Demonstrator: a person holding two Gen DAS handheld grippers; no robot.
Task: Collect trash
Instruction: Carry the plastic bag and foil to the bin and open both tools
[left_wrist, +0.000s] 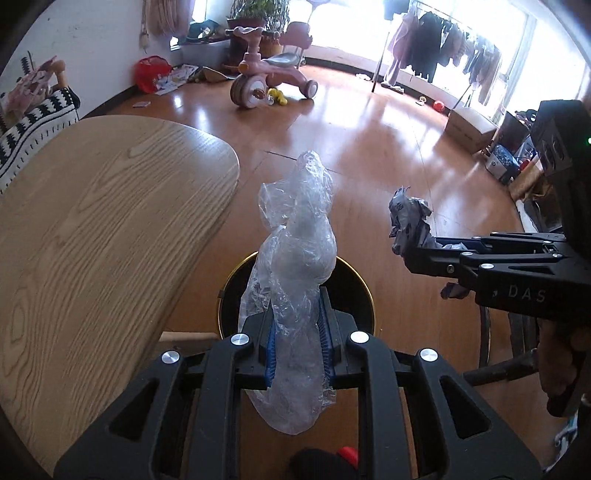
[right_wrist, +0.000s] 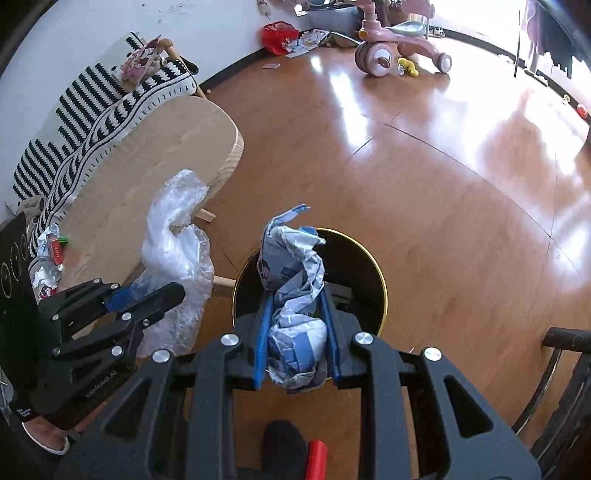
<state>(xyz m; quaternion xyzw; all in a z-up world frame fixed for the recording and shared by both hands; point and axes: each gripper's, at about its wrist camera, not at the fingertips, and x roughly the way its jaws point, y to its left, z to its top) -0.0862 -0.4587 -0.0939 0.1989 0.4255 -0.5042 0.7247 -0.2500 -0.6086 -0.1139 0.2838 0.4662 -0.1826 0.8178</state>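
A: Both loads hung over the bin (right_wrist: 376, 266), which stood on the floor near the desk (left_wrist: 110, 206). What could have gone wrong?

B: The left claw (left_wrist: 297, 328) pinched a plastic bag (left_wrist: 295, 236), the right claw (right_wrist: 297, 332) a crumpled paper wrapper (right_wrist: 295, 266). The bag was light and bulky; it might have snagged on a pad or drifted past the rim. More scraps (right_wrist: 48, 258) lay on the desk's left end.

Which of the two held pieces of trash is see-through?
The clear plastic wrap clamped in the left gripper. The crumpled paper in the right gripper is opaque, printed blue and white.
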